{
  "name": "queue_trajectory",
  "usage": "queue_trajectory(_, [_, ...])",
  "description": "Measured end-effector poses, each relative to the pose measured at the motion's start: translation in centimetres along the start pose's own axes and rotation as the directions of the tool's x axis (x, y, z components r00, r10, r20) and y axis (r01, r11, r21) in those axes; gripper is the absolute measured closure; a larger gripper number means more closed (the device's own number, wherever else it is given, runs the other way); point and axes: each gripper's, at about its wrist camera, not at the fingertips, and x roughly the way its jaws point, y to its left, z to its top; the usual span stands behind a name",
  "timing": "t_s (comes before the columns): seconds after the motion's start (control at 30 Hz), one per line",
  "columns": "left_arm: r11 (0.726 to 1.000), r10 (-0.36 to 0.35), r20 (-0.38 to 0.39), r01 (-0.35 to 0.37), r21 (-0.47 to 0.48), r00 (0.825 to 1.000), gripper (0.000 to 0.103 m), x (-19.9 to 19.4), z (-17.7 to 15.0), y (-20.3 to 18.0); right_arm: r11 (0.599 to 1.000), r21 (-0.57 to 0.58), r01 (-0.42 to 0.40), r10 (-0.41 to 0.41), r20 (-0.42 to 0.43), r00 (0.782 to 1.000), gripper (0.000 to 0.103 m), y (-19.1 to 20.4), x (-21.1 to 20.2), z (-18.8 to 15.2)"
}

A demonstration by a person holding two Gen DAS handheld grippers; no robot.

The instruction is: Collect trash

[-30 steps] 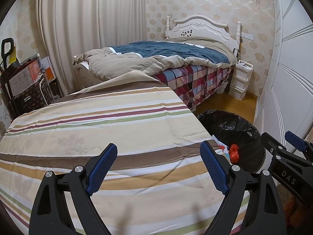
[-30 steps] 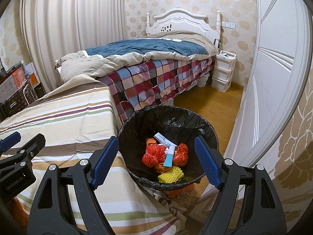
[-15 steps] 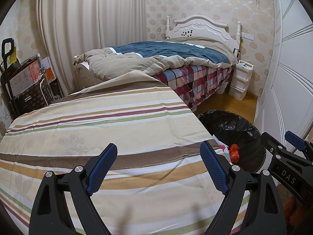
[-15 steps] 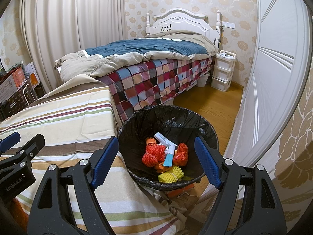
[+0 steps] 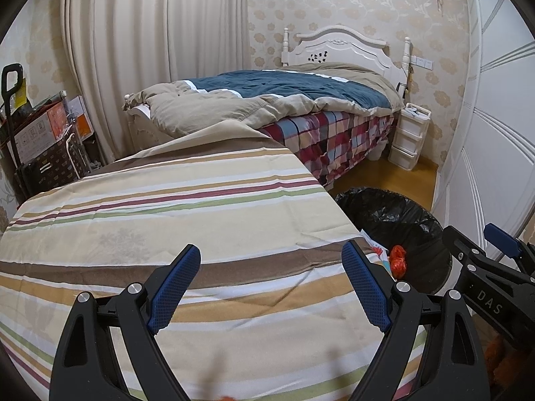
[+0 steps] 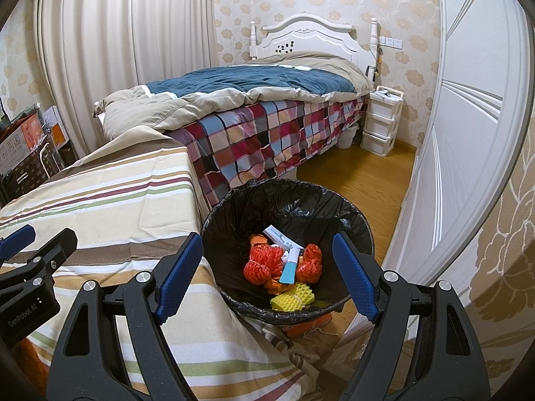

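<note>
I hold my left tool (image 5: pixel 271 287) over the striped desk (image 5: pixel 187 207), and its blue pads are spread wide with nothing between them. My right tool (image 6: pixel 267 274) is spread wide too, with nothing in its grip. It hangs just in front of the trash bin (image 6: pixel 230 207), so anything I let go of there would fall right in.

The bin has a black bag in it and stands on the floor, touching the side of the desk. I think it is there so the trash has only a short way to go.

My right view looks down into the bin. I can see red net balls (image 6: pixel 264 264), a yellow foam net (image 6: pixel 294 295), a white and blue paper piece (image 6: pixel 287 250) and something orange. My left view shows only the bin's edge and one red bit, but it shows the whole top of the desk. I see no trash lying on it, so I think the job is about done. A small orange speck at the very bottom edge is too cut off to tell.
</note>
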Motion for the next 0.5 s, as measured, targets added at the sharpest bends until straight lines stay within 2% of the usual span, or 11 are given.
queue_trajectory(0.23, [1.0,-0.013,-0.012,0.013,-0.009,1.0,0.017,-0.05,-0.17,0.1,1.0,-0.001,0.0,0.0,0.0,1.0,0.025,0.03,0.02,0.02])
queue_trajectory(0.5, [1.0,-0.002,0.009,0.002,0.002,1.0,0.017,-0.27,-0.17,0.14,1.0,-0.01,-0.006,0.006,-0.004,1.0,0.025,0.54,-0.12,-0.35])
